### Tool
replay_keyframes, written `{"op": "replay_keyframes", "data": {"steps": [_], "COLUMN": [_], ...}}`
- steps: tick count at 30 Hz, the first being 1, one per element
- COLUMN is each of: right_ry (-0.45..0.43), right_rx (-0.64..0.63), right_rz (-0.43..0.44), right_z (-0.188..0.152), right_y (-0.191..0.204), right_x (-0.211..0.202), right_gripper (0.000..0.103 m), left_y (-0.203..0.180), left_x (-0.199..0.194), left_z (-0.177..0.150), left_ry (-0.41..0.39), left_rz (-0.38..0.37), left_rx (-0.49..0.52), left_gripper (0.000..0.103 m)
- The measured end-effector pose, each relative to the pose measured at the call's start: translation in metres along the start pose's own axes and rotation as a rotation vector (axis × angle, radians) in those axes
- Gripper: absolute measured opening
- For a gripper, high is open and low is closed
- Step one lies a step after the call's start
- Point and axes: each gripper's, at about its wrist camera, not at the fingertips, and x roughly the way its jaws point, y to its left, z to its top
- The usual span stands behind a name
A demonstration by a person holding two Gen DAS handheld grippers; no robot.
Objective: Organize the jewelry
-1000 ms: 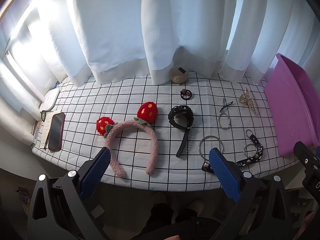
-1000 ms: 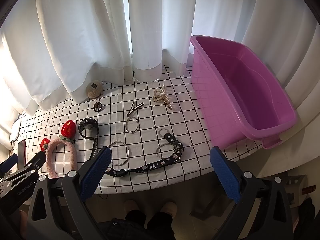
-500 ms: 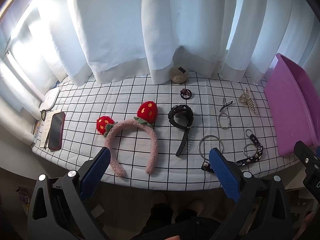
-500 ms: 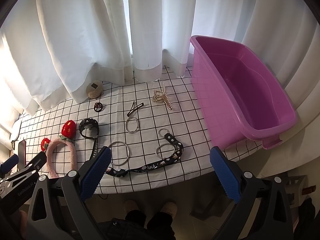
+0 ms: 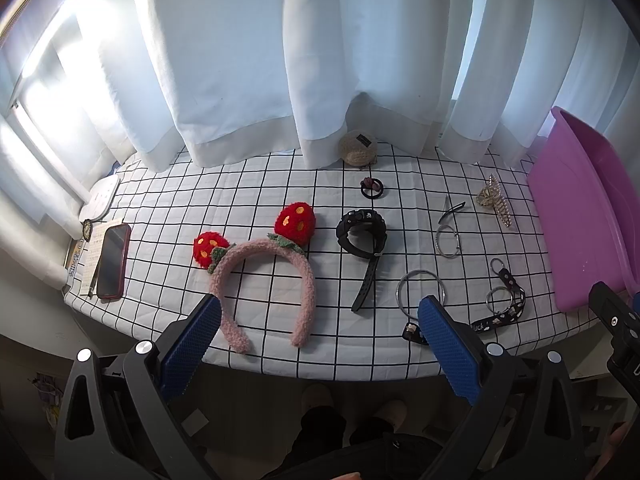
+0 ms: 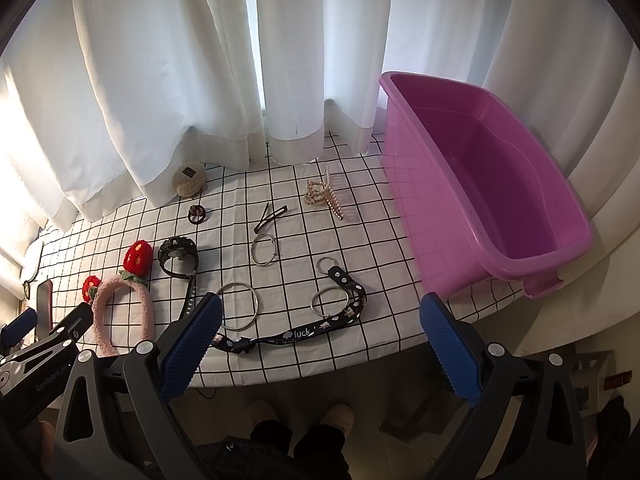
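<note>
Lying flat: pink strawberry headband (image 5: 264,280), untouched.

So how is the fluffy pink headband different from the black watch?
The headband is pink and fuzzy with two red strawberries on top; the watch is plain black and smooth. The headband is the bigger of the two. The headband is an open arch with its ends toward the table edge; the watch curls into a loop with one strap trailing out straight. Both lie flat on the checked cloth, untouched.
</note>
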Motion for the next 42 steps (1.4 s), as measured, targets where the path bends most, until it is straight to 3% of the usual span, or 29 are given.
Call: {"op": "replay_keyframes", "data": {"steps": [15, 25, 31, 35, 42], "right_ry": [0.006, 0.051, 0.088, 0.133, 0.126], "right_rx": [-0.002, -0.026, -0.043, 0.01, 0.018], "right_rz": [0.011, 0.075, 0.135, 0.181, 0.134], "right_z": [-0.003, -0.024, -0.048, -0.059, -0.063], "right_y": [0.003, 0.001, -0.002, -0.01, -0.02], "right_x": [-0.003, 0.025, 0.056, 0.079, 0.111], "right_gripper": [0.094, 0.094, 0.094, 0.094, 0.094], "left_y": [0.003, 0.039, 0.074, 0.096, 0.119], "left_x": [0.0, 0.027, 0.063, 0.08, 0.111], "left_z": [-0.005, -0.024, -0.049, -0.062, -0.062], "left_ry": [0.008, 0.063, 0.114, 0.097, 0.052], "left_rz": [-0.007, -0.112, -0.056, -0.028, 0.018], "left_rx": [-0.017, -0.12, -0.214, -0.252, -0.291], "left_gripper": [0.097, 0.097, 0.097, 0.097, 0.097]}}
